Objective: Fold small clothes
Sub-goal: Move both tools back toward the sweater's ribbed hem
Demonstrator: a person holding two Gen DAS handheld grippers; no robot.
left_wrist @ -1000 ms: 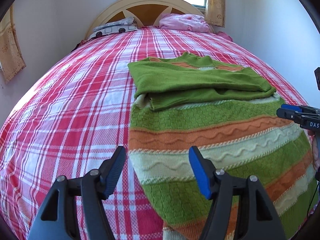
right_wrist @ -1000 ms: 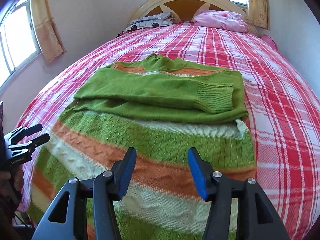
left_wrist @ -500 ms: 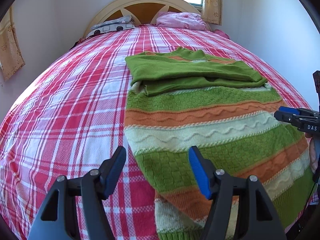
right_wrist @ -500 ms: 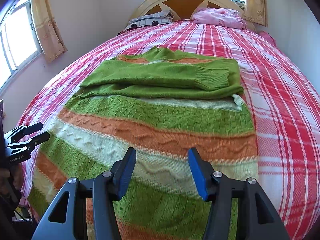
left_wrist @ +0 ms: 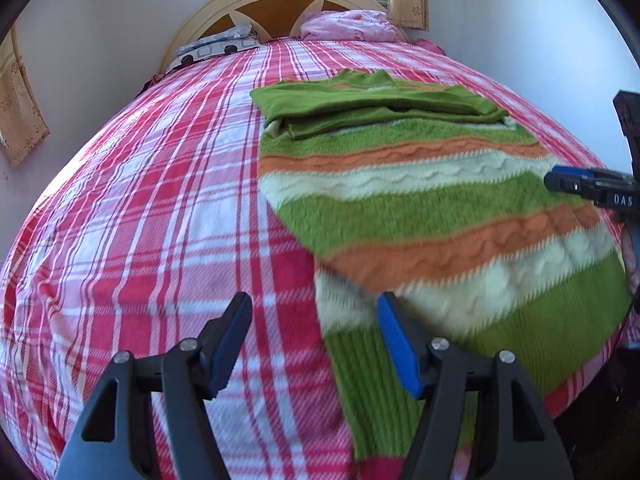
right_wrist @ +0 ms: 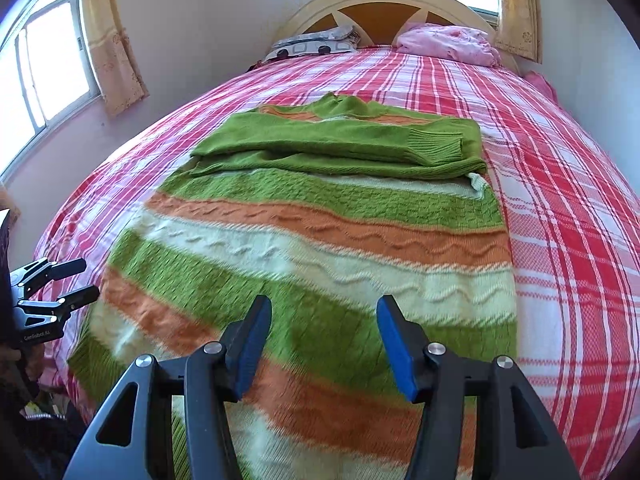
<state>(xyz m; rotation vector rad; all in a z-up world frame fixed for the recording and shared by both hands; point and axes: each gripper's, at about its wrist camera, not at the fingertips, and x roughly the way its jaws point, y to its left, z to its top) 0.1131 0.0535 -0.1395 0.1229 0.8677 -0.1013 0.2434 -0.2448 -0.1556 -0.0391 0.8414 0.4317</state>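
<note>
A knitted sweater (left_wrist: 420, 208) (right_wrist: 320, 240) with green, orange and cream stripes lies flat on the bed, its green sleeves (right_wrist: 344, 144) folded across the chest. My left gripper (left_wrist: 314, 340) hovers open over the sweater's lower left corner and the bedspread, nothing between its fingers. My right gripper (right_wrist: 322, 344) is open above the lower part of the sweater, empty too. Each gripper shows at the edge of the other's view: the right gripper (left_wrist: 576, 186) and the left gripper (right_wrist: 60, 284).
A red and white plaid bedspread (left_wrist: 140, 200) covers the bed. At the wooden headboard (right_wrist: 384, 12) lie a pink pillow (right_wrist: 448, 44) and a grey patterned pillow (right_wrist: 312, 42). Walls close in on both sides, with a window (right_wrist: 44, 64) at the left.
Both grippers have drawn back toward the foot of the bed, so more of the sweater's lower stripes and hem show. Neither gripper's opening looks different.
</note>
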